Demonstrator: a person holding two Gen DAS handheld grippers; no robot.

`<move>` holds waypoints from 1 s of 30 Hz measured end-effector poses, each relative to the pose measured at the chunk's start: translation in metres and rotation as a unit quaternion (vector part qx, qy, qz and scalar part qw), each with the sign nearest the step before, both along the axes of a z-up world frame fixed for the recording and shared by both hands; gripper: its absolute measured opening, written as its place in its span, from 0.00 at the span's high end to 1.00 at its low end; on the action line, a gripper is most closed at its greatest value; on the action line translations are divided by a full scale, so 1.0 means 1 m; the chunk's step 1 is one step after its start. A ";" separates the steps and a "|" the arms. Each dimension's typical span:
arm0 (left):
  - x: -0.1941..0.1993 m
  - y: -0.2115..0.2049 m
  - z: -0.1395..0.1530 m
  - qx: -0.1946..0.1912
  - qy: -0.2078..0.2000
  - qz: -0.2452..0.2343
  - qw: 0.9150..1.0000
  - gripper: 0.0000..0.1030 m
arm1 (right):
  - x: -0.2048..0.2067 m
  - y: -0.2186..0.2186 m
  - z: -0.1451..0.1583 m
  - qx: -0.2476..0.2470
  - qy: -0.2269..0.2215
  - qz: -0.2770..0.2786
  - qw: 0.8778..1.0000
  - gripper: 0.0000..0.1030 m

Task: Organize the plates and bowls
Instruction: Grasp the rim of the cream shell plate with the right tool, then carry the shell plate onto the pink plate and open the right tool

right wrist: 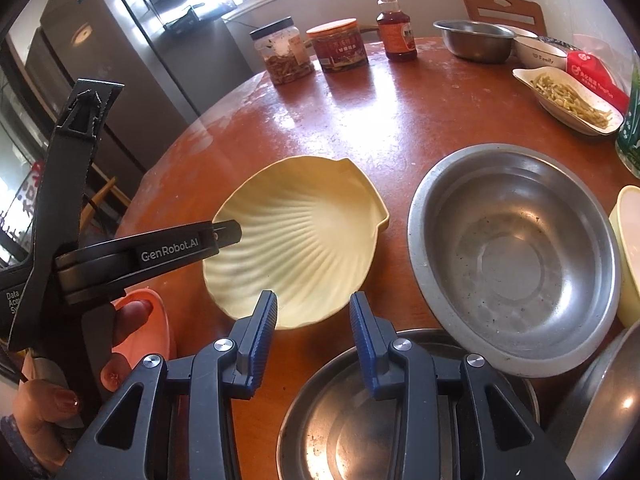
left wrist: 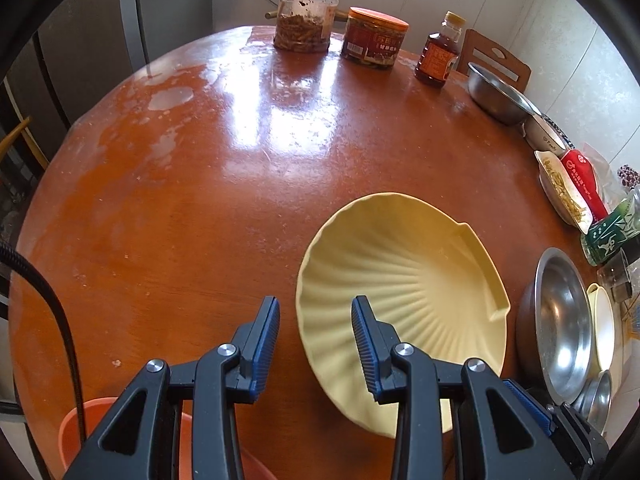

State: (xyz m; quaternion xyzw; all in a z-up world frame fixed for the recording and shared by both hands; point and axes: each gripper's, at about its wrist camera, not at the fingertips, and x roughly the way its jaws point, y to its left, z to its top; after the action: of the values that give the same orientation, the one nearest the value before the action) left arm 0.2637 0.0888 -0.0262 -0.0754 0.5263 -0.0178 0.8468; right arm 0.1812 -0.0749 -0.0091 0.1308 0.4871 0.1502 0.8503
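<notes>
Roughly, my left claw (left wrist: 316,316) sat spread over the near-left rim of the yellow shell plate (left wrist: 400,280), one pad inside the rim and one outside, pinching nothing that I could see. My right claw (right wrist: 313,312) was spread too and empty, hovering at the plate's near edge above a steel plate (right wrist: 360,420). The shell plate lay flat on the desk (left wrist: 200,180), near side, just left of the big steel bowl (right wrist: 516,256).

Risks as I judged them: the ribbed, sloped rim could slip out of the pads if I closed shallow. Both claws crowded the same edge, so they could knock each other. A tilted lift could clip the steel bowl beside it, and the plate sat near the desk edge, over an orange basin (right wrist: 148,332).

Readable text: "GenRobot.AI" on the left claw arm in the right view, and "Family" on the white bowl (right wrist: 538,54) far right. Labels on the jars (right wrist: 338,46), the bottle (right wrist: 396,36) and the red pack (right wrist: 592,76) were too small to read.
</notes>
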 end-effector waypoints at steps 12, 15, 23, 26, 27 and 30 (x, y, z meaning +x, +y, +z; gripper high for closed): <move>-0.002 -0.001 -0.006 -0.009 -0.002 -0.015 1.000 0.80 | 0.014 0.007 -0.011 -0.019 0.006 -0.007 1.000 0.51; -0.007 0.003 -0.001 -0.007 -0.009 -0.014 1.000 0.81 | 0.015 0.006 -0.012 -0.016 -0.005 -0.009 1.000 0.56; -0.029 0.013 0.020 -0.017 -0.038 -0.003 0.999 0.81 | 0.012 0.003 0.000 -0.002 -0.035 -0.004 0.999 0.66; -0.039 0.018 0.030 -0.019 -0.050 0.001 0.999 0.81 | 0.007 0.004 0.010 0.006 -0.048 0.002 0.999 0.66; -0.044 0.020 0.034 -0.023 -0.054 0.004 0.998 0.80 | 0.005 0.006 0.013 0.006 -0.054 0.004 0.999 0.66; -0.059 0.028 0.047 -0.023 -0.070 0.014 0.997 0.80 | -0.002 0.011 0.024 0.010 -0.070 0.018 0.997 0.66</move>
State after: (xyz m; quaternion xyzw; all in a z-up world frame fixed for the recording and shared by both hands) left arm 0.2048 0.1170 0.0205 -0.1005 0.4639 -0.0229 0.8799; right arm 0.1796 -0.0640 0.0147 0.1198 0.4272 0.1788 0.8782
